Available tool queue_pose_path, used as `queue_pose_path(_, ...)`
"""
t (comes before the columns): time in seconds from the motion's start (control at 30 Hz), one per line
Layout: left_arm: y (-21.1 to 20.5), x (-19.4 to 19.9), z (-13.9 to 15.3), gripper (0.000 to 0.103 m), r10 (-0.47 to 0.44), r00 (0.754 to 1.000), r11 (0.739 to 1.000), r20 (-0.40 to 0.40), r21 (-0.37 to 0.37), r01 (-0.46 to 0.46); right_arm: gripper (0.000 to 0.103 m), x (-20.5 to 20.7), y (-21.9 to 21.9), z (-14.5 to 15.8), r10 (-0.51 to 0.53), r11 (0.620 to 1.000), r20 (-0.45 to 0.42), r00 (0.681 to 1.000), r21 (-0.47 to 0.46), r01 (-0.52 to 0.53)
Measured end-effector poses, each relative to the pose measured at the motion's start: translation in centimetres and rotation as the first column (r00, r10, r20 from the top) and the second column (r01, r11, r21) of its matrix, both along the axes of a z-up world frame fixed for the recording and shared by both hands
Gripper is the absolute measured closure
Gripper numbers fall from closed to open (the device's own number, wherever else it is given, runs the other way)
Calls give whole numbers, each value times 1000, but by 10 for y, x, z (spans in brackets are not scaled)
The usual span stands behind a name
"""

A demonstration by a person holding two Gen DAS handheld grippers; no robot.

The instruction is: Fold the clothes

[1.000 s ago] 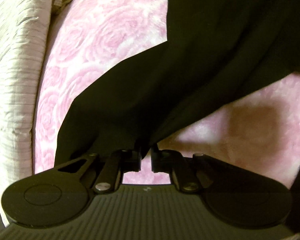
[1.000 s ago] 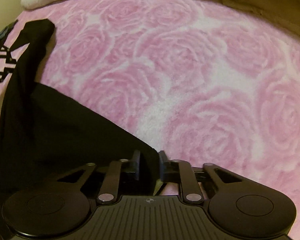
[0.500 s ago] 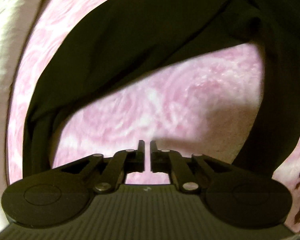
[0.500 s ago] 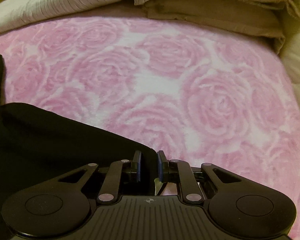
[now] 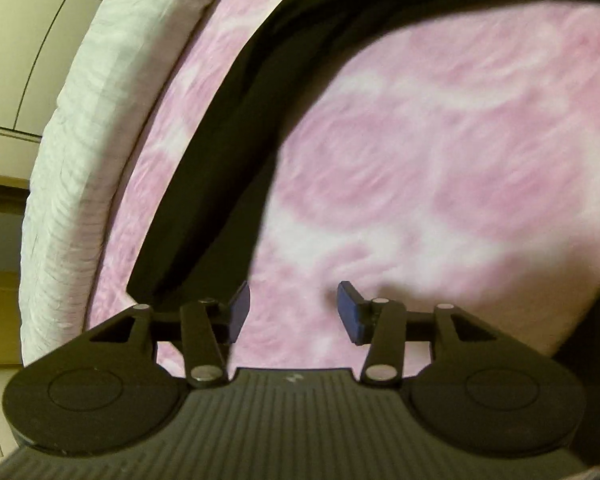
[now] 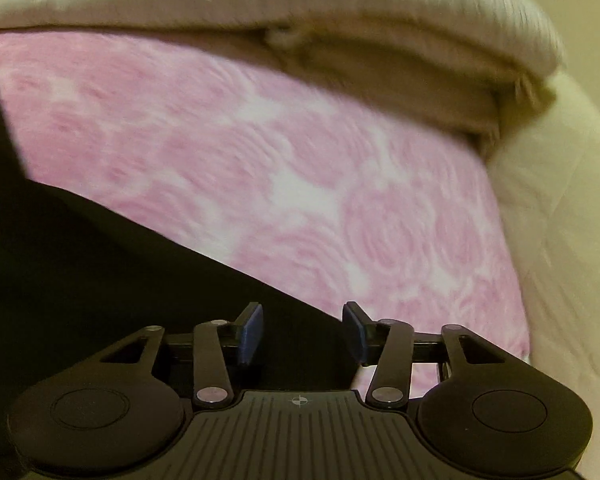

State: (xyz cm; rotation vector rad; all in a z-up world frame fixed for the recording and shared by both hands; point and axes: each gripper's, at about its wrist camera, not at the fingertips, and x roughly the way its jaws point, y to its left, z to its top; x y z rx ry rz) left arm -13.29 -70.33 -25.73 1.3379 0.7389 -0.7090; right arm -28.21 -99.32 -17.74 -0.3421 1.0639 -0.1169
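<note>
A black garment (image 5: 236, 148) lies on a pink rose-patterned blanket (image 5: 440, 168). In the left wrist view it curves in a band from the lower left up over the top. My left gripper (image 5: 292, 312) is open and empty over bare blanket, just right of the garment's edge. In the right wrist view the black garment (image 6: 100, 280) fills the lower left. My right gripper (image 6: 302, 332) is open, with the garment's edge lying under and between its blue pads (image 6: 252, 332). The view is blurred.
A white ribbed quilt (image 5: 84, 168) runs along the blanket's left side, with a tiled wall (image 5: 24, 32) beyond it. A stack of beige and white folded bedding (image 6: 340, 40) lies at the far end of the blanket, and a cream cover (image 6: 560, 240) to the right.
Both grippers have opened. The left let go of the black garment earlier and has swung aside. The right has just released the garment's edge and tilted up.
</note>
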Motion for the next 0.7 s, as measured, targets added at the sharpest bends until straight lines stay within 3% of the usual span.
queue_pose_path(0.2, 41, 59, -38, 59, -78, 997, 997, 12, 15, 78, 51, -27, 117, 3, 42, 991, -6, 999, 127, -41)
queue_pose_path(0.33, 59, 77, -47, 57, -205, 979, 978, 4, -27, 205, 50, -34, 206, -16, 143, 978, -26, 989, 158, -137)
queue_pose_path(0.37, 62, 79, -48, 68, -220, 975, 975, -7, -33, 220, 50, -34, 222, -21, 159, 976, -34, 987, 157, -152)
queue_pose_path(0.4, 66, 82, -46, 90, -225, 974, 974, -15, -35, 224, 50, -34, 237, -26, 175, 973, -43, 984, 157, -167)
queue_pose_path(0.43, 69, 84, -45, 103, -229, 973, 973, -22, -36, 228, 50, -34, 253, -32, 192, 971, -51, 980, 156, -182)
queue_pose_path(0.57, 97, 89, -22, 103, -234, 972, 971, -36, -61, 231, 50, -40, 296, -40, 264, 960, -67, 962, 110, -256)
queue_pose_path(0.7, 156, 90, 11, 103, -215, 977, 977, -5, -5, 215, 50, -47, 307, -36, 322, 946, -70, 944, 75, -317)
